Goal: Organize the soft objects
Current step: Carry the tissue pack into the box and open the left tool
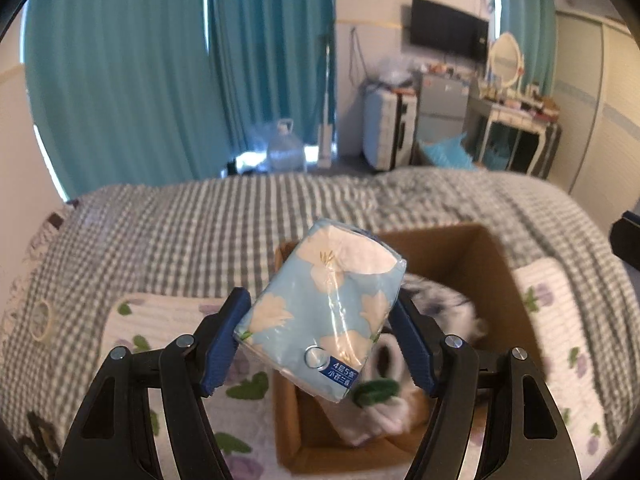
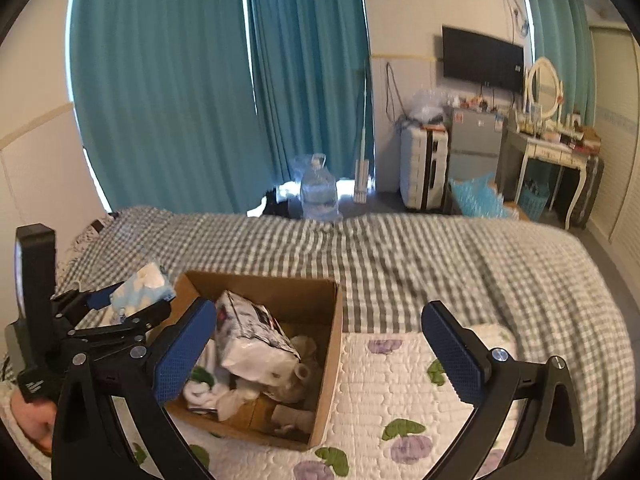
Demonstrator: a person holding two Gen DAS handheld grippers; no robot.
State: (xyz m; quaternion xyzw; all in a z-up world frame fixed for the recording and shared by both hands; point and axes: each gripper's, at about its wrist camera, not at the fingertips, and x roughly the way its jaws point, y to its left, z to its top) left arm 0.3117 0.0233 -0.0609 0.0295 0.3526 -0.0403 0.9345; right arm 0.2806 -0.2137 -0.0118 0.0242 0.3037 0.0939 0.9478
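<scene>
My left gripper (image 1: 320,340) is shut on a light blue tissue pack (image 1: 324,312) with white flowers and holds it above the near left part of an open cardboard box (image 1: 472,248). The right wrist view shows that gripper (image 2: 132,300) and the pack (image 2: 142,284) at the box's left rim. The box (image 2: 334,344) sits on a white quilt with purple flowers (image 2: 400,380) and holds a white printed soft pack (image 2: 252,344), white socks (image 2: 208,388) and other soft items. My right gripper (image 2: 320,352) is open and empty over the box's right side.
The bed has a grey checked cover (image 2: 400,256). A roll of tape (image 1: 42,320) lies at its left. Behind the bed are teal curtains (image 2: 180,80), a water jug (image 2: 318,188), a suitcase (image 2: 424,164) and a dressing table (image 2: 552,148).
</scene>
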